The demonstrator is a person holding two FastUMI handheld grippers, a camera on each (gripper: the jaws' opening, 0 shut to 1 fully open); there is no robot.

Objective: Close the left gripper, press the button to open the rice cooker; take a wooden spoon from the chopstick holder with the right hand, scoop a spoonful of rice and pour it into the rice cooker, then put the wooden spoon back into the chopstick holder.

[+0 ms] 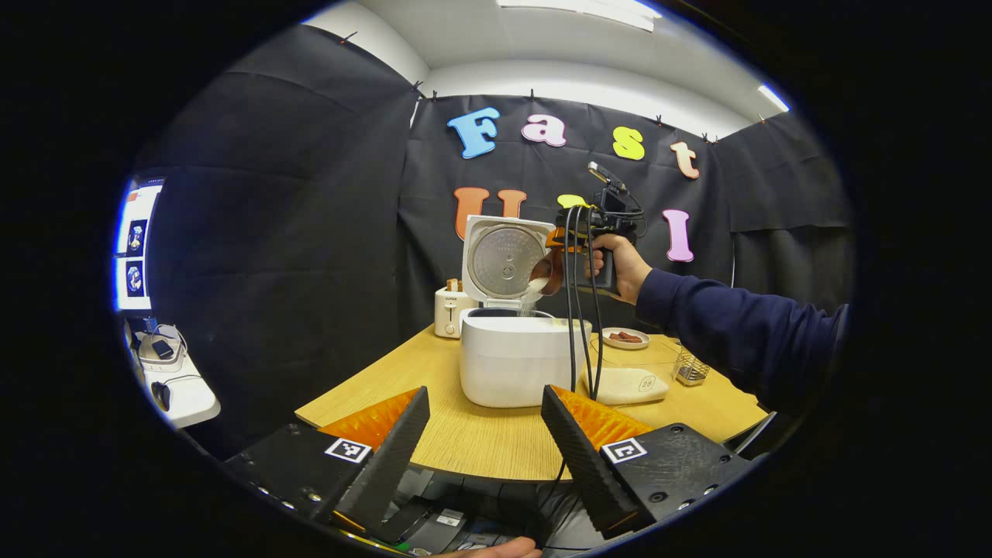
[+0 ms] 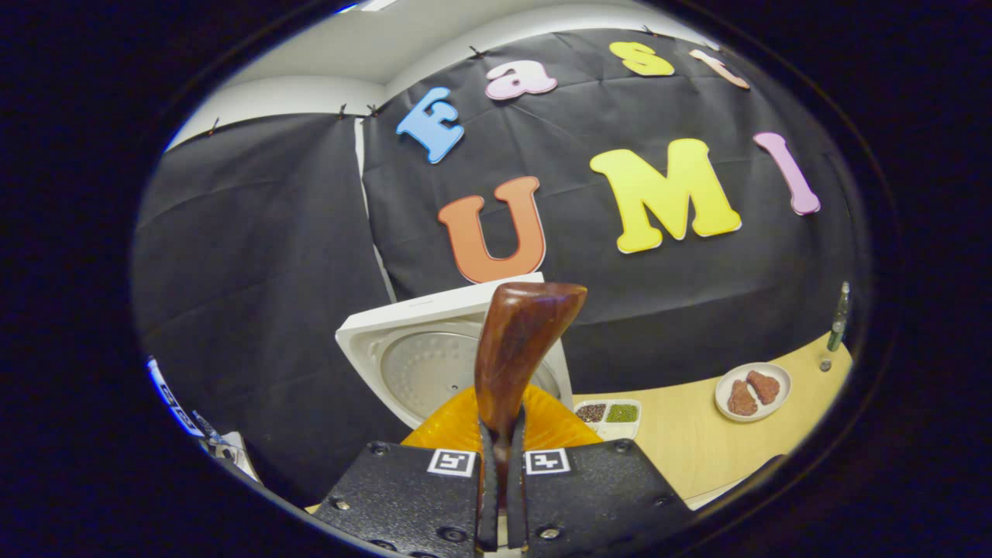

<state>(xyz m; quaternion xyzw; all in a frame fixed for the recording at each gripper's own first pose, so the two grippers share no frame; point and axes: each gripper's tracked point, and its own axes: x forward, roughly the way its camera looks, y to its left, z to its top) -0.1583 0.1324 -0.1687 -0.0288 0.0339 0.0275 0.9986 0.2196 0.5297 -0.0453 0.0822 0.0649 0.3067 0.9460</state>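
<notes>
Right tongs [image 2: 500, 496] clamp wooden spoon [image 2: 515, 349] handle, rigid, light, smooth | rice [image 1: 535, 291] spills easily | left tongs [image 1: 484, 442] wide, empty.

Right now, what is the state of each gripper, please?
Left gripper: open, fingers apart, holding nothing, hanging before the table's edge.
Right gripper: closed on the wooden spoon, rice pouring into the rice cooker.

Black cloth walls [image 1: 310, 232] hung around a wooden table [image 1: 480, 434] under a white ceiling [image 1: 542, 39] with strip lights [image 1: 581, 9], while a small white side table [image 1: 182, 391] stood at the left.
</notes>
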